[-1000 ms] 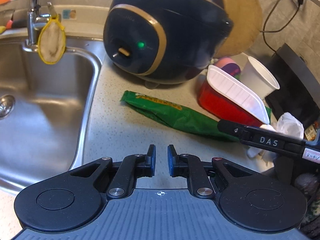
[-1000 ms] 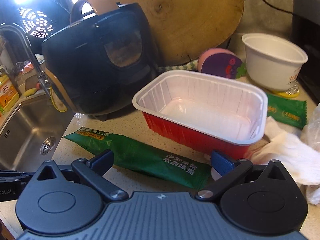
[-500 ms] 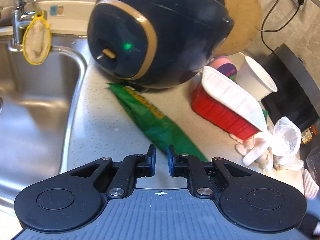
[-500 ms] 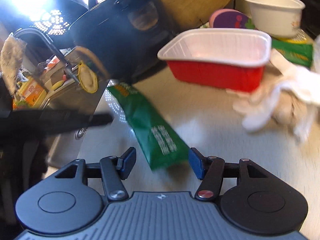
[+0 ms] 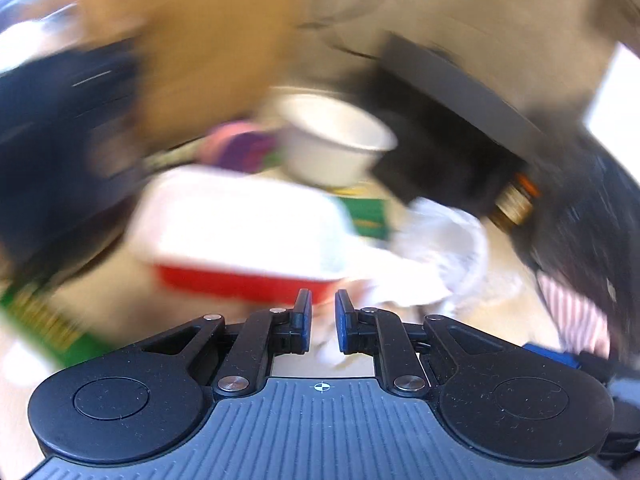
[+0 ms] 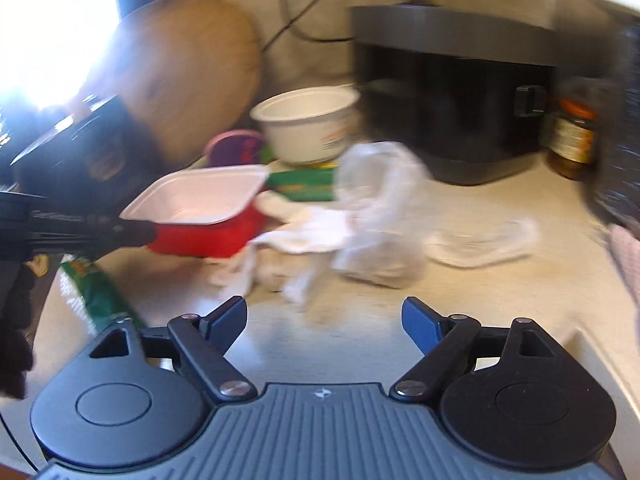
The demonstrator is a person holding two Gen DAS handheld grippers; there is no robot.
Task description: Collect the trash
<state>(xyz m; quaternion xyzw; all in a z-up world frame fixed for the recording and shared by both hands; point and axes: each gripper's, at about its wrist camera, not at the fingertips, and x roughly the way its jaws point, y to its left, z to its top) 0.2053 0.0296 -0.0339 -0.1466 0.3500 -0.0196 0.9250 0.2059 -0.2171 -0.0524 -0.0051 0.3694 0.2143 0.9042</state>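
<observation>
My right gripper (image 6: pixel 324 316), wide open and empty, faces crumpled white tissue (image 6: pixel 304 240) at 12 o'clock; left gripper (image 5: pixel 322 316) nearly closed, empty.

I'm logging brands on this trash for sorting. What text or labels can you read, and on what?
None can be read.
Green wrapper: pale print, blurred.
White bowl: orange marking, blurred.
Jar: label blurred.
Left gripper's arm, in the right view: pale lettering, blurred.

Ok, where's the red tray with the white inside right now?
In the right wrist view the red tray sits on the counter at left of centre, in front of the white bowl, with crumpled white tissue against its right end.
</observation>
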